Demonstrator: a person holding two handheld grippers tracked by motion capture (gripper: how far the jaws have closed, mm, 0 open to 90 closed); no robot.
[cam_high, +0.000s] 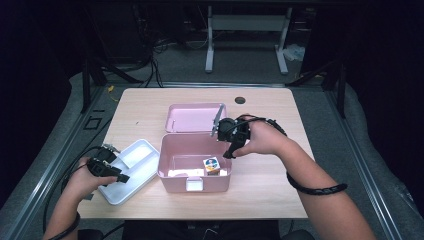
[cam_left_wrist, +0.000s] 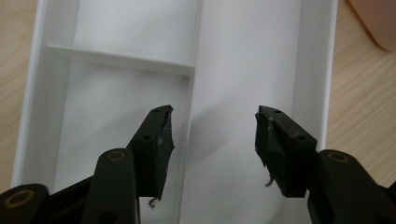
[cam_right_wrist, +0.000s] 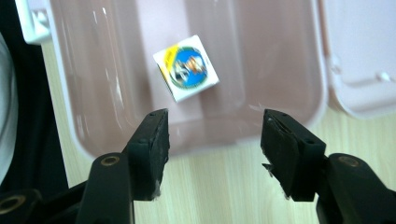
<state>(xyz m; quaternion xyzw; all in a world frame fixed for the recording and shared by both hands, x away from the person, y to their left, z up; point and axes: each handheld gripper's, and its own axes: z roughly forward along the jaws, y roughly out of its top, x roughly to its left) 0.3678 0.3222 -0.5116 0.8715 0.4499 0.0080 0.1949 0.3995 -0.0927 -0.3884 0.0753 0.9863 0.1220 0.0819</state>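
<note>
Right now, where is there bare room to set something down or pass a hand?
Free: the bare wooden tabletop left of the open pink lid, its far right side, and the white divided tray's empty compartments. Crowded: the pink plastic box's right corner, where the small printed carton sits below the right claw.

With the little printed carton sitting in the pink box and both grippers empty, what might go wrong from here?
1. The small printed carton sits tilted close to a wall of the open pink plastic box; a jaw of the open right gripper could hit that wall on a re-grasp.
2. The raised pink lid stands just behind the right gripper and could get knocked.
3. The open left gripper hovers low over the white divided tray; a bump could shift it.
</note>
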